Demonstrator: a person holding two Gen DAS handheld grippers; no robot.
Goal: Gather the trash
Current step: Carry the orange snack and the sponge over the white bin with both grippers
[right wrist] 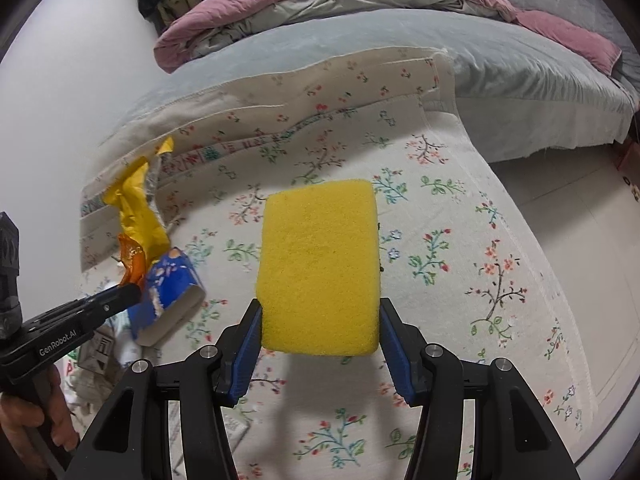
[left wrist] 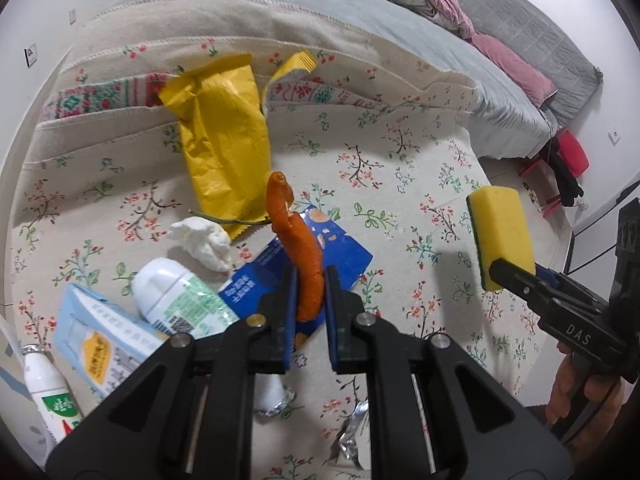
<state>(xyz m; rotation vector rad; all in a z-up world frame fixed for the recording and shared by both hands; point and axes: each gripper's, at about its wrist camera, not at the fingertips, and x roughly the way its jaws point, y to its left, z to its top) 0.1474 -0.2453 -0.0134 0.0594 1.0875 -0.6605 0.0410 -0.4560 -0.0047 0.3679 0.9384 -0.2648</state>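
While the left gripper (left wrist: 311,300) jaws pinch an upright orange peel (left wrist: 298,248), the right gripper (right wrist: 320,344) jaws clamp a yellow sponge (right wrist: 318,268).

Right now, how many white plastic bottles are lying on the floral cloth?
2. One white bottle with a green label lies beside the light blue carton, left of the left gripper. A smaller white drink bottle lies at the far left edge. The grippers may hide others.
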